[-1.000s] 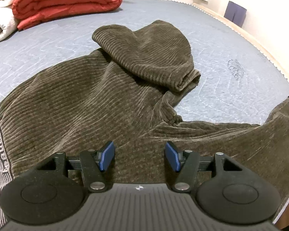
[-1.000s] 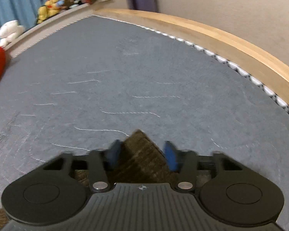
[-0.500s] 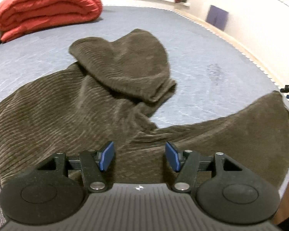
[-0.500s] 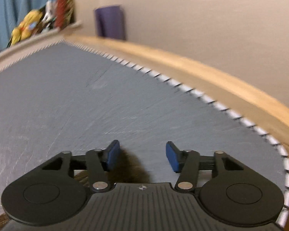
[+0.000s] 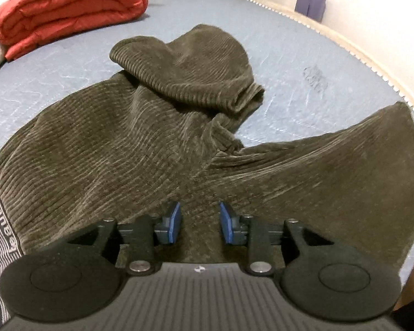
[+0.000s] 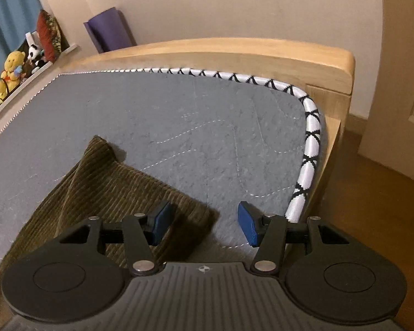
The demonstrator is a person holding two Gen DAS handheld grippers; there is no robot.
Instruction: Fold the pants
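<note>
Brown corduroy pants (image 5: 157,149) spread on the grey bed (image 5: 284,63), one leg doubled back. Left gripper (image 5: 198,223): jaws just closing, corduroy ridge between, grip unclear. Right gripper (image 6: 202,225): jaws released beside the hem.

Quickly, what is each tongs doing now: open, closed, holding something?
Left tongs: closing around a corduroy pants ridge.
Right tongs: open, empty.

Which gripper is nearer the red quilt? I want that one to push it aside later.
Left. The left gripper sits over the pants, with the red quilt visible up the bed; the right gripper faces the bed's corner, no quilt in view.
</note>
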